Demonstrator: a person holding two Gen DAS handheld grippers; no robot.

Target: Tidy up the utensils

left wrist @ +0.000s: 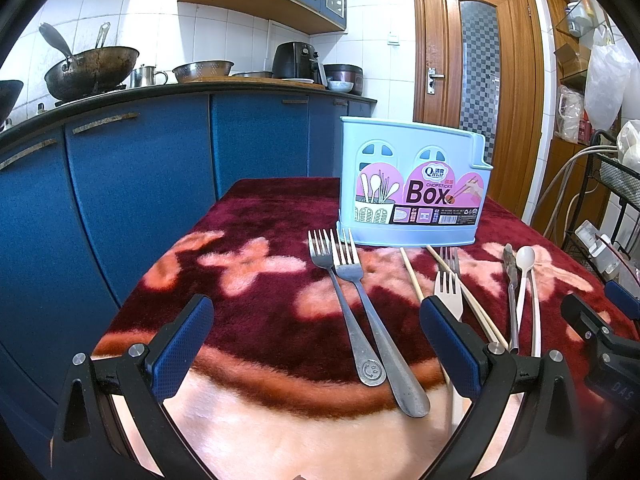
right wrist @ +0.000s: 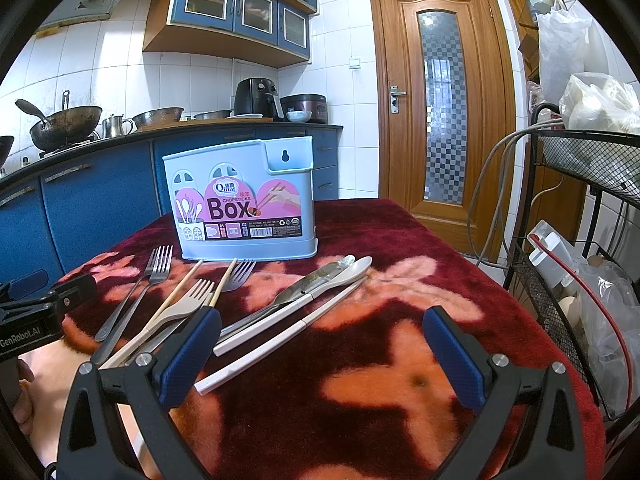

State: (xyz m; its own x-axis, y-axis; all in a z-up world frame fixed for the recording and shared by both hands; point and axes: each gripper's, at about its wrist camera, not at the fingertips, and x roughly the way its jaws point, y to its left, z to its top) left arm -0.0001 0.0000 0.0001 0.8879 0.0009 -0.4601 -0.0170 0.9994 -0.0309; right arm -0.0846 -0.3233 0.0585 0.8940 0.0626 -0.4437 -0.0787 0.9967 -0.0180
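- My left tongs [left wrist: 316, 344] gape wide, empty, above two steel forks [left wrist: 352, 300].
- My right tongs [right wrist: 320, 356] are spread too, holding nothing.
- Utensils lie on the desk [right wrist: 400, 400] before the blue box [right wrist: 244, 204].

Left gripper [left wrist: 316, 344] and right gripper [right wrist: 320, 354], fingers spread wide, both empty, side by side.
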